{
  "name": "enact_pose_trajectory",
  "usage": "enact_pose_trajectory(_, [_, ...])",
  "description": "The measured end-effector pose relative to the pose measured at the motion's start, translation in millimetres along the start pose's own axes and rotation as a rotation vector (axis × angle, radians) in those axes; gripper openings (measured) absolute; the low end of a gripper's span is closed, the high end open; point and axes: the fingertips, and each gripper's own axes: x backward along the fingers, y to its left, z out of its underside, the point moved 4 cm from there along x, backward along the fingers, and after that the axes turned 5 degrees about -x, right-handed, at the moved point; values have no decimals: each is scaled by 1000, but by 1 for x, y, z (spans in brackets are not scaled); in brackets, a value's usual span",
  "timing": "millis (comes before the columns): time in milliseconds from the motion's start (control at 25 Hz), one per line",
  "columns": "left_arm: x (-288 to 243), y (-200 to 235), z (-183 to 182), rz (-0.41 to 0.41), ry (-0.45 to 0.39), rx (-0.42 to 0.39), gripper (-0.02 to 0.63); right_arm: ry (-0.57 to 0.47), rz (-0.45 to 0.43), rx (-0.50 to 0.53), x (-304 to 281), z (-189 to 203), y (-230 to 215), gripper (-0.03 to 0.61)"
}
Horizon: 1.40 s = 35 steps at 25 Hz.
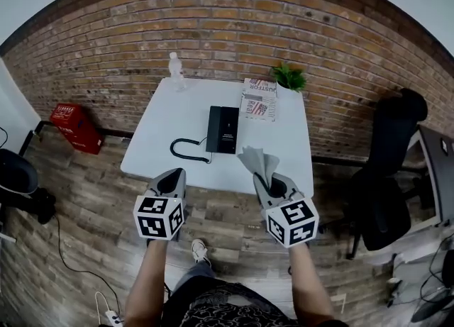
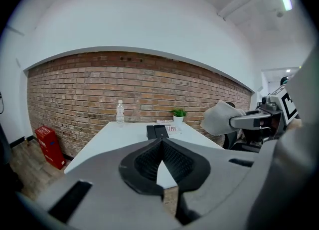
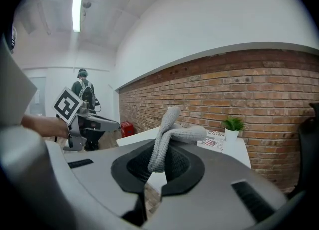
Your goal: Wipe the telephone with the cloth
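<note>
Though in right gripper (image 3: 153,167), cloth (image 3: 169,130) half-hidden.

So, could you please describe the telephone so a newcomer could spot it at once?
Look at the white table against the brick wall. Near its middle lies the telephone, a flat black rectangle. Unlike the printed magazines beside it, it trails a coiled black cord towards the front edge.

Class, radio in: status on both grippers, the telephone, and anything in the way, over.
Left gripper shut, empty. Right gripper shut on cloth. Telephone on table, not yet reached. Way clear; cord left of it.
</note>
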Motion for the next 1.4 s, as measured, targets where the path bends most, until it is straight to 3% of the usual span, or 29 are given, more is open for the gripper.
enact_pose_trajectory(760, [-122,132,-17,164,48,0,5,121,126,30,-169,-39,-13,11])
enact_pose_trajectory(1160, [-152,155,-1,226,77,20,6,201,148,154,-232,-49,-31,11])
enact_pose_trajectory(1400, [-167,155,3,220,92,12,6,220,147,128,-271,-42,-56,11])
